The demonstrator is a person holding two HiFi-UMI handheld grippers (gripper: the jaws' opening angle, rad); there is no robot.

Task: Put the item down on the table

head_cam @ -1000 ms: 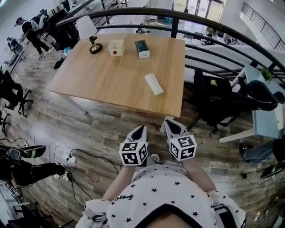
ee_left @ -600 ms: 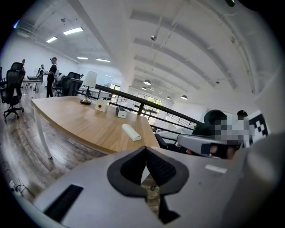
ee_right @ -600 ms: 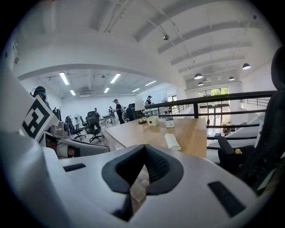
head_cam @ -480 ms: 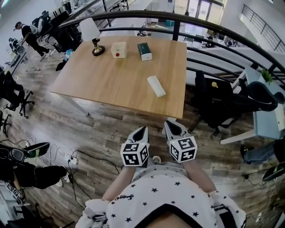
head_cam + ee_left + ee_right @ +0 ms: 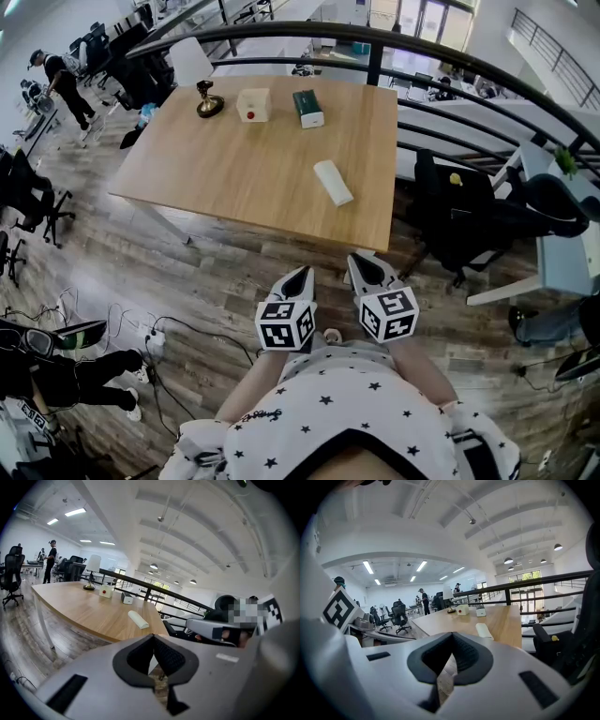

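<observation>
A white oblong item [image 5: 333, 182] lies on the wooden table [image 5: 234, 159] near its right front corner; it also shows in the left gripper view [image 5: 138, 619] and the right gripper view [image 5: 483, 630]. Both grippers hang close to my body, over the floor and short of the table's near edge. My left gripper [image 5: 299, 273] is shut with nothing in it, its pads meeting [image 5: 152, 636]. Beside it, my right gripper [image 5: 360, 262] is shut and empty too [image 5: 451, 634]. Neither touches the table or the item.
At the table's far side stand a small lamp [image 5: 208, 98], a white box with a red button [image 5: 252, 104] and a green box [image 5: 307, 107]. A black office chair [image 5: 459, 211] stands right of the table. A dark railing [image 5: 375, 56] runs behind. Cables and a power strip [image 5: 150, 339] lie on the floor at left.
The table and its objects have drifted slightly right and down in the head view. Both grippers stay shut and side by side in the same place.
</observation>
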